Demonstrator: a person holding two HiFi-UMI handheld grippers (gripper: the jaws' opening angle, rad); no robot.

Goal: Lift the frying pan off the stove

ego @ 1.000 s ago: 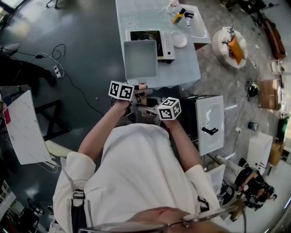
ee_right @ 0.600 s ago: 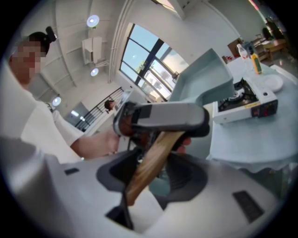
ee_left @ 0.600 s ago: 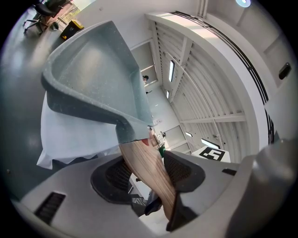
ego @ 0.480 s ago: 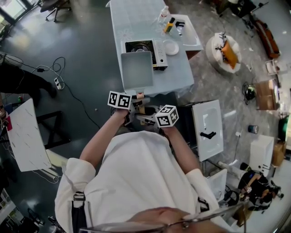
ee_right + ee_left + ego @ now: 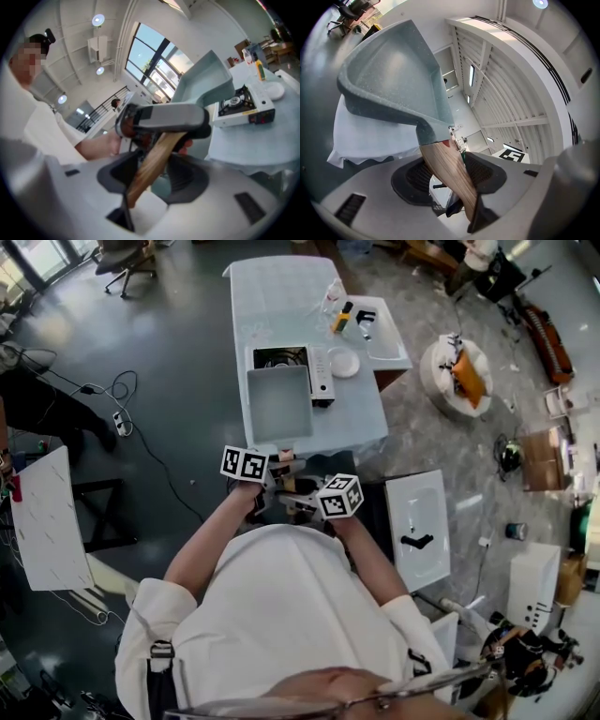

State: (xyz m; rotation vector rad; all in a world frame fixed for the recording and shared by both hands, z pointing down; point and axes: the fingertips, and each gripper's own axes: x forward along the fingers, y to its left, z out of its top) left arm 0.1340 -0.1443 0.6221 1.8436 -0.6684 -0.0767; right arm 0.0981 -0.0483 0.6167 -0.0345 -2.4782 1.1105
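in the head view the jaws of both tools were hidden under the marker cubes and the person's hands, and the square grey-blue frying pan [image 5: 279,404] covered the near part of the white portable gas stove [image 5: 319,367]. in the right gripper view much of the pan sat behind the body of the other tool.

the left hand-held gripper [image 5: 452,174] was closed on the wooden handle [image 5: 447,171], which crossed slantwise between its dark pads. the right hand-held gripper [image 5: 153,174] clamped the same handle nearer its end.

the pan hung in the air over the near edge of the pale blue cloth-covered surface [image 5: 272,296], clear of the stove's burner. in the head view its long axis ran up and down the frame, with the body towards the top and the handle towards the person at the bottom. its open side faced up.

right of the stove lay a small white round plate [image 5: 343,362]. further up the frame stood a yellow bottle [image 5: 344,315]. nothing lay between the pan and the grippers.
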